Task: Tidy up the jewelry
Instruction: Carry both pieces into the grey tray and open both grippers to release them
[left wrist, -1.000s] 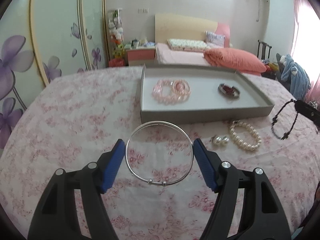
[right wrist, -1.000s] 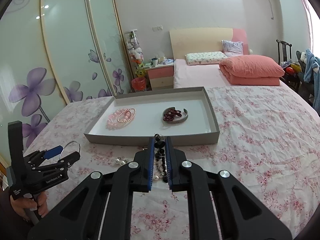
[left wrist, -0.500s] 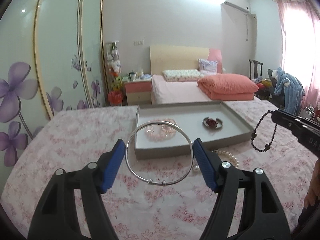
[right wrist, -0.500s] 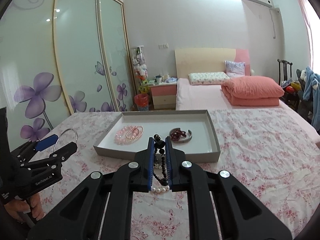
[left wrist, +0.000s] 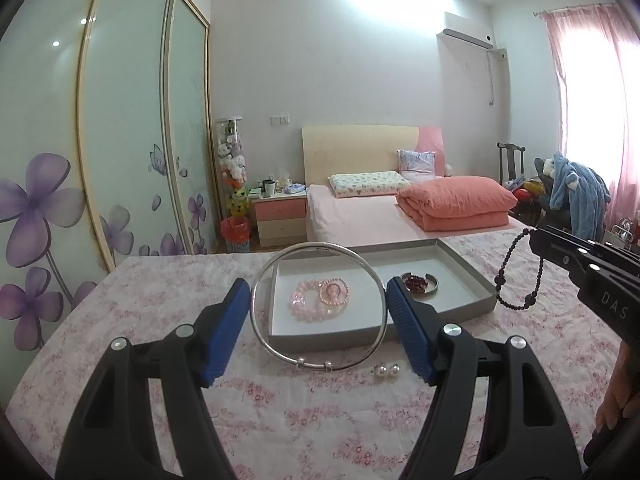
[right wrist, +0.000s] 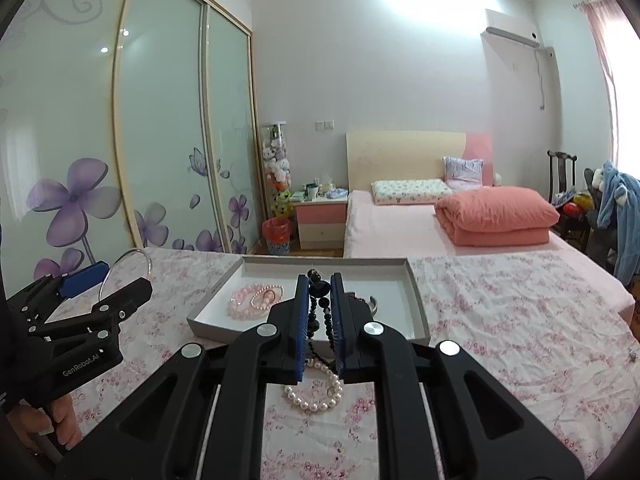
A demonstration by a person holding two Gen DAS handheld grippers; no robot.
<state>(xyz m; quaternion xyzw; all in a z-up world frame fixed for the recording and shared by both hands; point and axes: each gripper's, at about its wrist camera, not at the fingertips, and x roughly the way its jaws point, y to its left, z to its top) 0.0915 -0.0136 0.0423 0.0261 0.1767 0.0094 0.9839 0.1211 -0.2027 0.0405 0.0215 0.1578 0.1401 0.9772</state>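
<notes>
Jewelry is being carried toward the grey tray (left wrist: 460, 307) — a silver bangle (left wrist: 318, 307) is spanned by the wide-set left gripper (left wrist: 318, 310), a dark bead strand (right wrist: 320, 312) is pinched by the closed right gripper (right wrist: 320, 320) (pearl bracelet (right wrist: 314, 392) left on the bedspread). Lowering into the tray is called for next.

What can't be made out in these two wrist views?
- Pearl bracelet: absent from the left wrist view; in the right wrist view the right gripper covers its far edge.
- Dark red piece in the tray: too small to identify; right gripper mostly hides it.
</notes>
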